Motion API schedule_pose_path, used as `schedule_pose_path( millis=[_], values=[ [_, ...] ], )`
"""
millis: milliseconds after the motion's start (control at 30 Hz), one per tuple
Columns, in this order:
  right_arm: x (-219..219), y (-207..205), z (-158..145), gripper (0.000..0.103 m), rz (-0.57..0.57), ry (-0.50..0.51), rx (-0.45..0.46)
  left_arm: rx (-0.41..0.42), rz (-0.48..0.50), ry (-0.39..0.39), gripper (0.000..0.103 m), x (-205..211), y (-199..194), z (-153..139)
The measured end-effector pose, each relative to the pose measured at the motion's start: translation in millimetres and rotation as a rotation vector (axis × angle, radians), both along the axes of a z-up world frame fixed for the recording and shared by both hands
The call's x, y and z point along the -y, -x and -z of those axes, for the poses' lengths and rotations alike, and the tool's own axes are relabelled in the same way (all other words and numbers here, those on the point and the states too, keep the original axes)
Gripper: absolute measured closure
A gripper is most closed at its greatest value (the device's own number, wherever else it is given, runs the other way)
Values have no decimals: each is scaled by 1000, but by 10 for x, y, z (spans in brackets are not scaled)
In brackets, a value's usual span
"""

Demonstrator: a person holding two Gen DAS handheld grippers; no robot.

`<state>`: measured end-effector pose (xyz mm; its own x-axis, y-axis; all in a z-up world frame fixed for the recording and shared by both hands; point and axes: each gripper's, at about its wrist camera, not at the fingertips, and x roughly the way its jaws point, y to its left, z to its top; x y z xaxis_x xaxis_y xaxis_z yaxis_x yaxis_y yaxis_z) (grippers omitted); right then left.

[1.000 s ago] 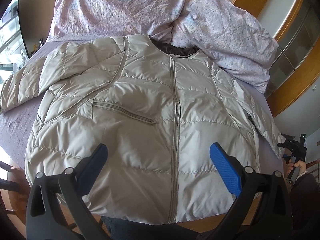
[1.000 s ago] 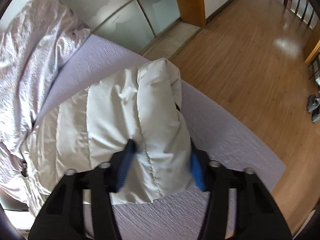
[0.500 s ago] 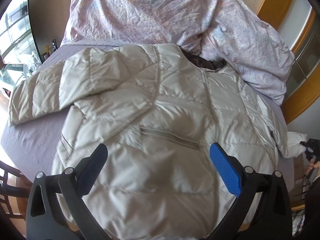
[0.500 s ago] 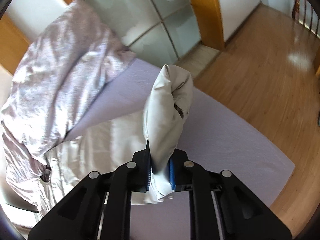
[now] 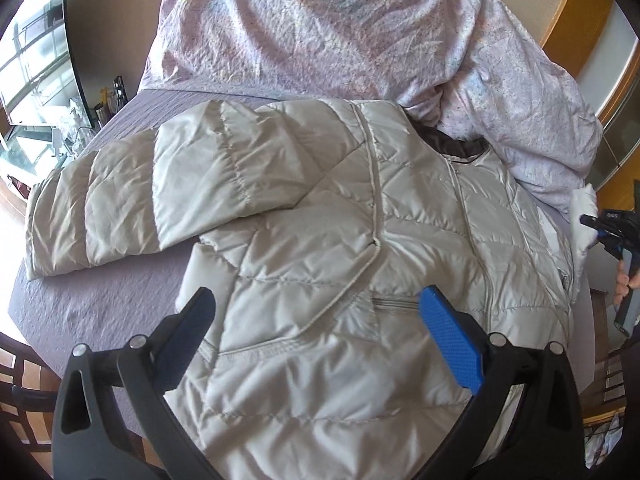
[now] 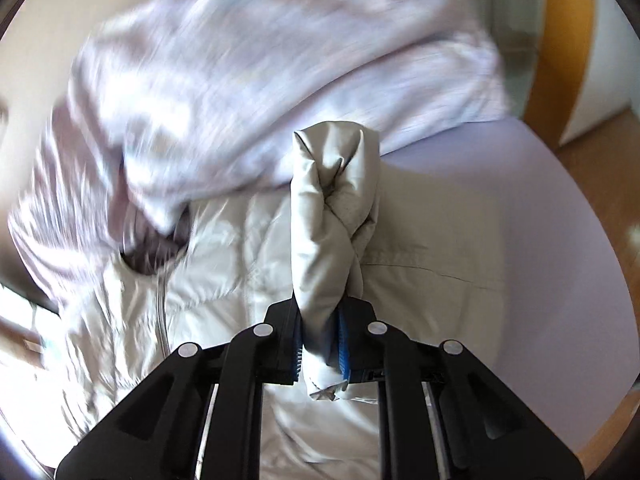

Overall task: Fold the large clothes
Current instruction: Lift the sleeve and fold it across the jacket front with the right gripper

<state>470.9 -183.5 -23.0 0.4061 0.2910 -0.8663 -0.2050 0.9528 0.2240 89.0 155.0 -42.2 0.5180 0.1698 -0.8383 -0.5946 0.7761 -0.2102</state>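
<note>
A pale grey quilted puffer jacket (image 5: 340, 248) lies face up on the purple bed, zipper closed, its left sleeve (image 5: 120, 208) stretched out to the left. My left gripper (image 5: 316, 320) is open and empty, hovering above the jacket's lower front. My right gripper (image 6: 320, 344) is shut on the cuff of the jacket's right sleeve (image 6: 332, 216) and holds it lifted above the jacket body (image 6: 224, 264). The right gripper also shows at the right edge of the left wrist view (image 5: 600, 228), with the white cuff in it.
A crumpled pink-white duvet (image 5: 340, 32) is heaped at the head of the bed behind the collar. The purple sheet (image 5: 92, 308) shows left of the jacket and at the right in the right wrist view (image 6: 520, 208). Wooden floor (image 6: 600, 184) lies beyond the bed's edge.
My right gripper closed on the right sleeve cuff, lifted it and swung left over the jacket body. My left gripper moved left along the jacket and stayed open.
</note>
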Motion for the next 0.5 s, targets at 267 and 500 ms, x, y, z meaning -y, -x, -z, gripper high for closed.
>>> schedule_pose_path(
  millis=[267,500],
  values=[
    [-1099,334,416,89,-151,70,-75,-14,-46,21,2,-354,222,89],
    [-1819,597,500,89,-249,65,-104,-10,-64,26,2,-579,349,114]
  ],
)
